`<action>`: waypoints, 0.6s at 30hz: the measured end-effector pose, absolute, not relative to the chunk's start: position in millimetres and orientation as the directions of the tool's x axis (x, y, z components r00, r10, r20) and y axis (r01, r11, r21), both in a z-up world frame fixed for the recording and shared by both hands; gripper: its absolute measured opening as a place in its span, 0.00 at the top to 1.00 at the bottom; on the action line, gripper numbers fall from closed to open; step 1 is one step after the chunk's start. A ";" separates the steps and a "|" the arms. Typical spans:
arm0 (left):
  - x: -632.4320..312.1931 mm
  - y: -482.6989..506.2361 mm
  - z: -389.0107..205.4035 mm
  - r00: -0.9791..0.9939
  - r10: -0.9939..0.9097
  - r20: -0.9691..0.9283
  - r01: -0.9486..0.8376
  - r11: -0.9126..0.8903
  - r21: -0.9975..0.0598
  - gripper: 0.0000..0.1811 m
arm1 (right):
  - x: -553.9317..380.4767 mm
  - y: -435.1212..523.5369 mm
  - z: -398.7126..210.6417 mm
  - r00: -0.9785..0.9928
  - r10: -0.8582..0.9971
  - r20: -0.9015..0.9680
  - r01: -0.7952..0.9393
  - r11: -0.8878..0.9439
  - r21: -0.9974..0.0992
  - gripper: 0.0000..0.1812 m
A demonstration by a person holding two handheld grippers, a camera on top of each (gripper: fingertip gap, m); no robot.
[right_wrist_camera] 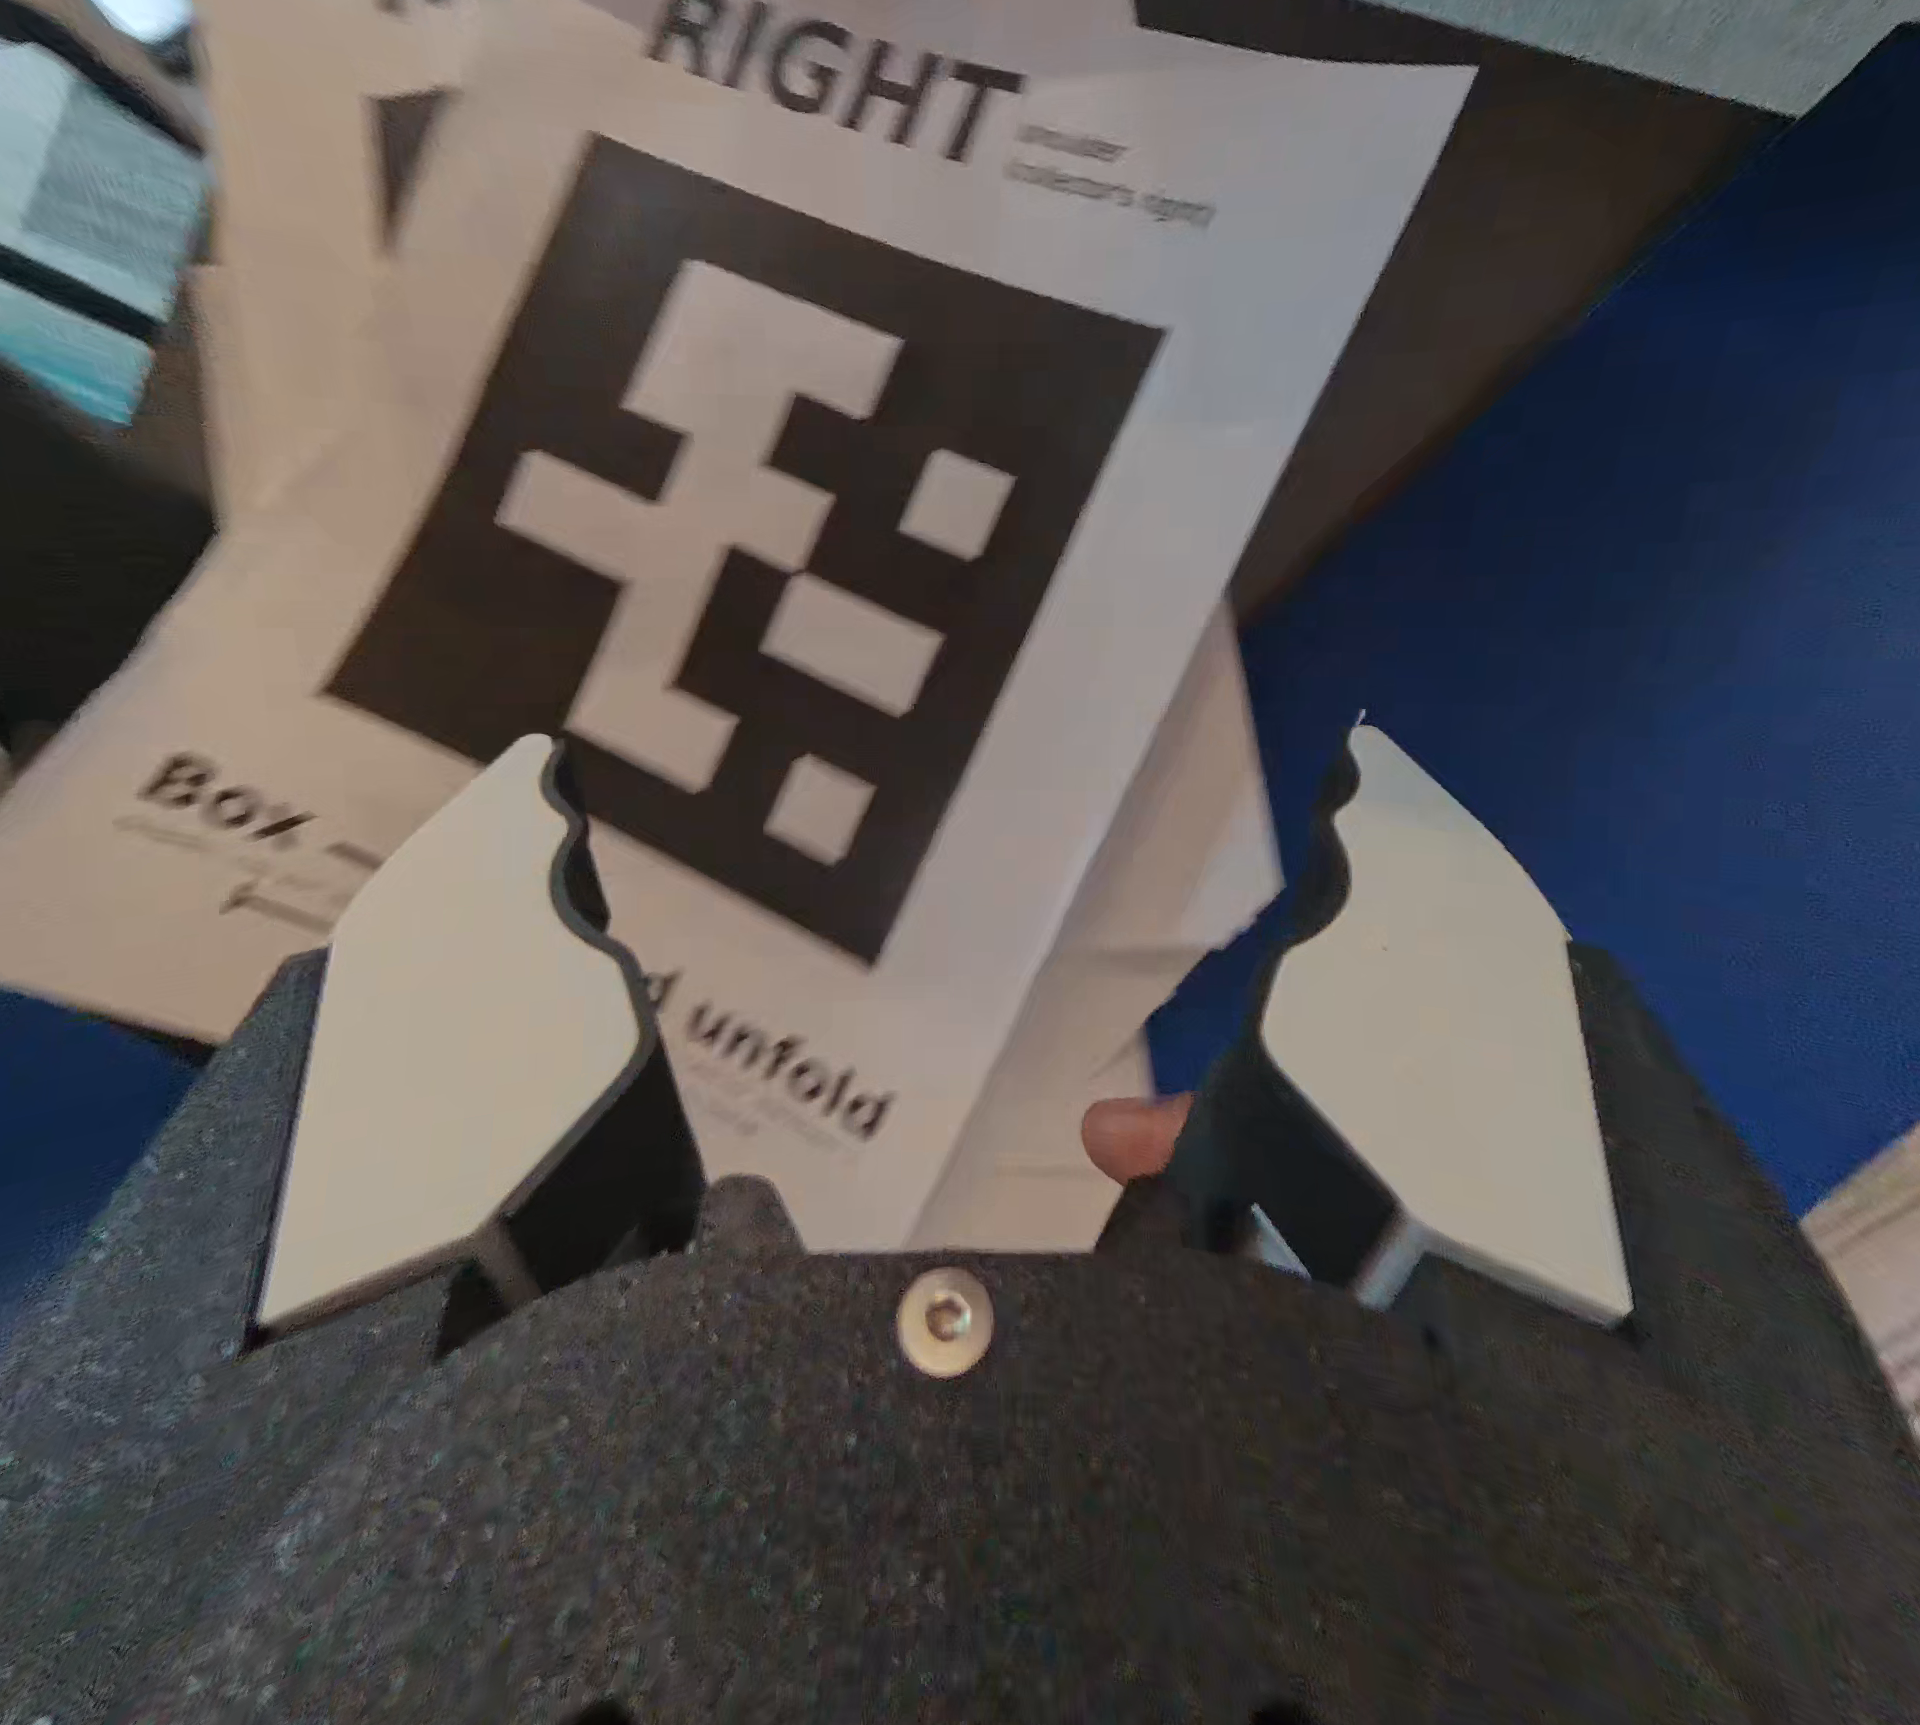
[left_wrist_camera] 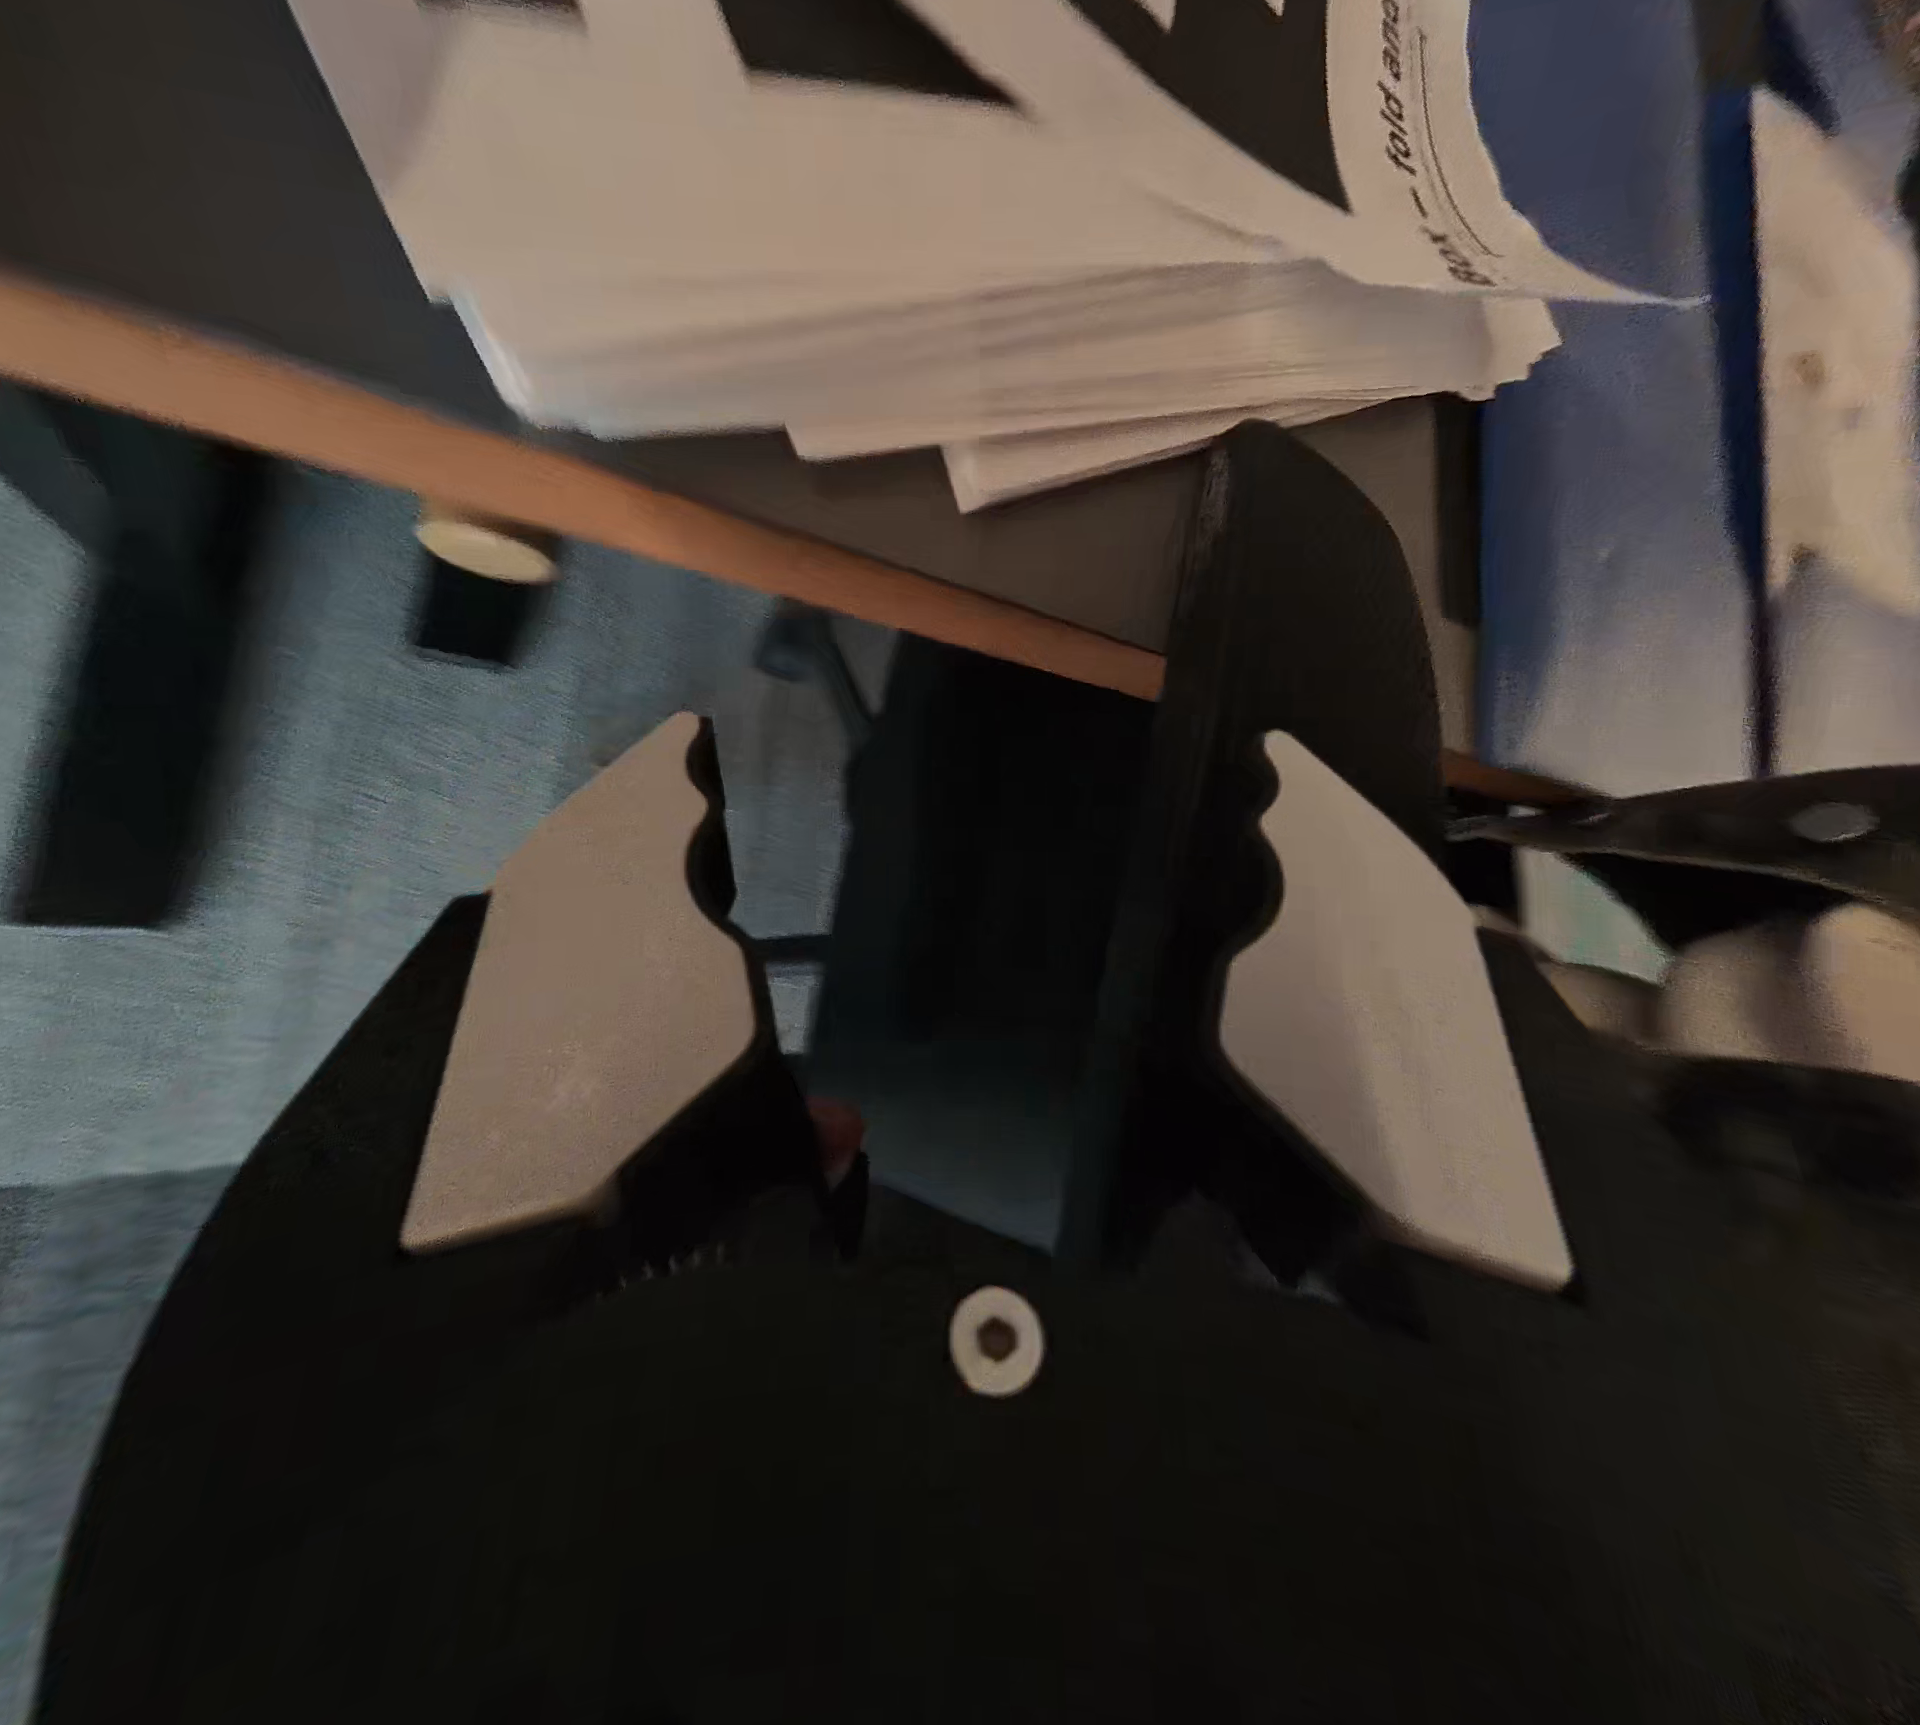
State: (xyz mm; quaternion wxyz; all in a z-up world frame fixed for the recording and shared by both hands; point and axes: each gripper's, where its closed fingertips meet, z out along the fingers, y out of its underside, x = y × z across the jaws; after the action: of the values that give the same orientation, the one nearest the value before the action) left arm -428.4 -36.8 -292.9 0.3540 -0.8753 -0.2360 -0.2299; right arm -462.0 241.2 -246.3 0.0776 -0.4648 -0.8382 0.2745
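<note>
Overhead, your left gripper (left_wrist_camera: pixel 987 828) gapes empty below the stack of white printed sheets (left_wrist_camera: pixel 935 304); your right gripper (right_wrist_camera: pixel 956 828), wide open, straddles 1 white marker-printed sheet (right_wrist_camera: pixel 831 480) unclamped.

left gripper (left_wrist_camera: pixel 992 828): black body, pale grey wavy-edged fingers (left_wrist_camera: pixel 592 1000), silver screw (left_wrist_camera: pixel 995 1341). right gripper (right_wrist_camera: pixel 951 834): same, grainy black.

A dark table (left_wrist_camera: pixel 208 148) with a wooden edge fills the frame's upper left; a thick stack of white printed sheets (left_wrist_camera: pixel 935 304) lies on it, overhanging the edge.
</note>
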 end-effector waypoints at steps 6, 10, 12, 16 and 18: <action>-399.6 -14.5 -303.7 0.590 0.151 0.793 0.657 -0.662 -0.362 0.50 | -495.4 221.8 -288.4 -0.656 0.709 -0.260 0.746 0.557 -0.365 0.48; -387.3 -2.6 -304.7 0.486 0.074 0.871 0.665 -0.678 -0.313 0.51 | -468.9 201.5 -281.8 -0.641 0.646 -0.414 0.764 0.591 -0.260 0.53; -384.3 0.2 -303.4 0.414 0.057 0.908 0.688 -0.672 -0.272 0.49 | -455.0 203.7 -280.6 -0.632 0.638 -0.441 0.764 0.607 -0.217 0.53; -385.8 0.0 -299.4 0.357 0.043 0.933 0.729 -0.637 -0.250 0.48 | -433.8 201.4 -276.0 -0.569 0.644 -0.512 0.806 0.559 -0.192 0.50; -386.8 -0.2 -299.2 0.358 0.050 0.932 0.734 -0.632 -0.248 0.49 | -427.0 196.6 -273.8 -0.537 0.654 -0.532 0.831 0.517 -0.203 0.46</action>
State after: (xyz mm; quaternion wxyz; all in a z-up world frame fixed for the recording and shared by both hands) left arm -386.8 -0.2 -299.2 0.3403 -0.7505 -0.2611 -0.5027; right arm -427.0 196.6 -273.8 -0.1989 -0.4380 -0.8479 0.2227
